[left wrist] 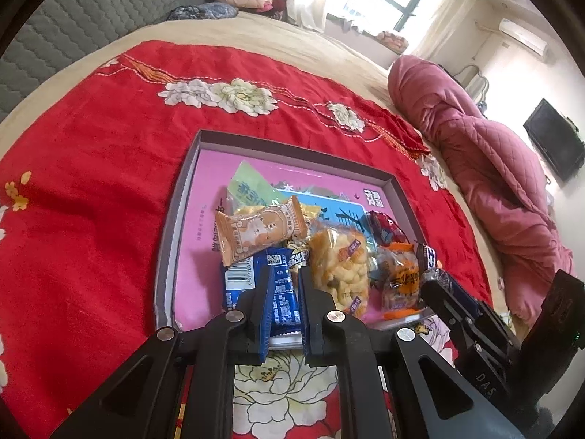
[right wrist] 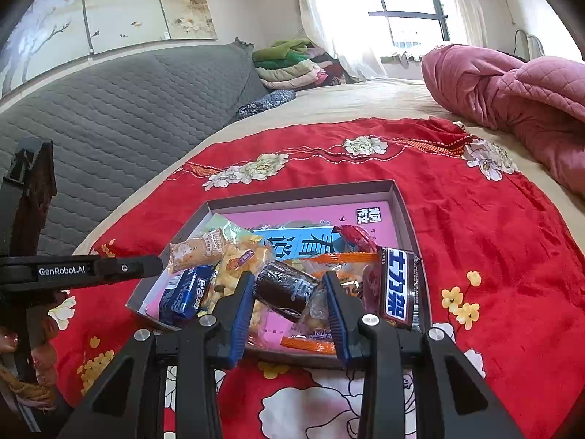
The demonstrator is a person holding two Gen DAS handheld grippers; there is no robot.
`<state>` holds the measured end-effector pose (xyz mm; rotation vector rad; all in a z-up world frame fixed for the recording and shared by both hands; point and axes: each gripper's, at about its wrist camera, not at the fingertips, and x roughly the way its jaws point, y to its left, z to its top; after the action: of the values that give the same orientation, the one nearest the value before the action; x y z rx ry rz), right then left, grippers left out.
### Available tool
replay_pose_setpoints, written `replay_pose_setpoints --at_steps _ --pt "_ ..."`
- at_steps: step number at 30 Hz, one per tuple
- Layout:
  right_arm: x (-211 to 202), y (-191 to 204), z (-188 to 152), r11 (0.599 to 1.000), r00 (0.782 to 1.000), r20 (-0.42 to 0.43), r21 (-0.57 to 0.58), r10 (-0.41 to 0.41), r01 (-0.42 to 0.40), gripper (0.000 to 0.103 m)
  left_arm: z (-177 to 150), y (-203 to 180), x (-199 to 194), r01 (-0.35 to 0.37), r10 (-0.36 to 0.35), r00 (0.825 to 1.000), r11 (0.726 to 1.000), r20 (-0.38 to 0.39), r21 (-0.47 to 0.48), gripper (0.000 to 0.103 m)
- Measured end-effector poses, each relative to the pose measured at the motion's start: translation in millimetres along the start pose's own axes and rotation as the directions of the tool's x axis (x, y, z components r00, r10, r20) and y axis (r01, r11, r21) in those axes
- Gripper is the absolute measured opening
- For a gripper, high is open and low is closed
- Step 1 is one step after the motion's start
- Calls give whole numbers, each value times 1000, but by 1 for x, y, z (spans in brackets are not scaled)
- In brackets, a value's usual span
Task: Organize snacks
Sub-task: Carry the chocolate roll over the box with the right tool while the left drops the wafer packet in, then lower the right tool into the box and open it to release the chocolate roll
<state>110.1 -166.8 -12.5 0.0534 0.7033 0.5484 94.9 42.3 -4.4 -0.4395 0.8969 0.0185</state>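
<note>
Sorting still at the picking stage, judging by the jumble: snacks heaped at the near end of the shallow grey box, lower centre of both views, on the red flowered cloth; far end of the box bare down to its pink lining. Left gripper parted only narrowly, poised over the blue packet at the lower centre of the left view; seemingly gripping nothing, since from the right view at mid left its tip hangs above that packet and not around it. Right gripper spread wide, framing a dark brown packet in the lower middle of the right view, with nothing caught between the jaws. Orange cat-print packet tilted atop the pile; yellow puffed-snack bag just right of the left fingers; dark chocolate bar propped at the box's right edge. Next, probably: lower onto one packet, close gently on crinkly film, lift clear without dragging neighbours, set down in the bare far end. Slippery wrappers, so a centred grip needed.
</note>
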Motion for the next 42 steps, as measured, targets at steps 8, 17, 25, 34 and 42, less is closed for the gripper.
replay_pose_setpoints --at_steps 8,17,25,34,42 --pt "4 3 4 1000 1000 7 -5 1 -1 38 -2 0 4 -5 5 1000 1000 -16 3 13" --pt "26 9 0 1000 999 -50 -24 11 -12 38 -3 -3 8 -20 21 1000 1000 -23 22 13" --pt "39 13 -11 998 996 -87 -59 -13 8 39 -5 -7 13 -29 31 999 998 -35 50 13" --pt "39 15 -12 997 996 -83 -73 -18 12 39 -8 -10 17 -56 59 997 996 -46 66 13" --pt "38 14 -12 997 997 -79 -74 -23 17 39 -8 -9 19 -65 68 996 996 -51 64 13"
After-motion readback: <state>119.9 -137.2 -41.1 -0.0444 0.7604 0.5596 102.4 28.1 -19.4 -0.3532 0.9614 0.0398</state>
